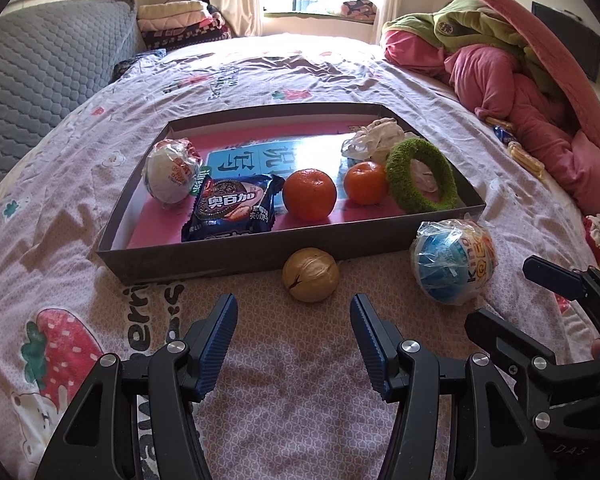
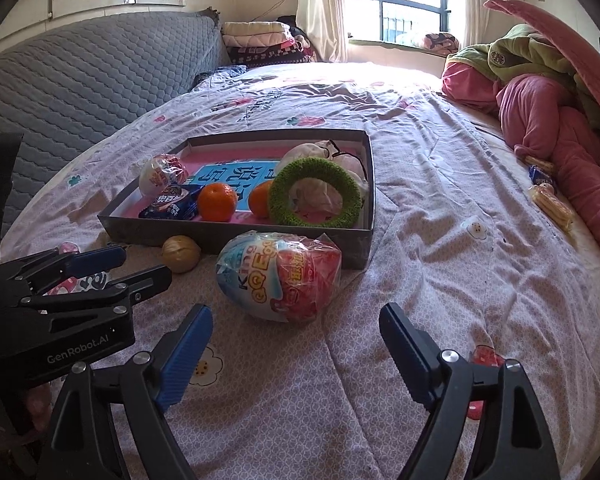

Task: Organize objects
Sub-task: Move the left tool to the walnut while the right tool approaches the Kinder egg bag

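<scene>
A shallow grey box lies on the bed. Inside it are a wrapped egg toy, a blue biscuit packet, two oranges, a green ring and a white cloth. Just outside the box's front wall sit a walnut and a larger blue and red wrapped egg. My left gripper is open, low over the sheet just short of the walnut. My right gripper is open wide, nothing between its fingers, close in front of the large egg.
A heap of pink and green bedding fills the right side of the bed, with small wrapped snacks beside it. A grey quilted headboard runs along the left. Folded blankets sit by the window.
</scene>
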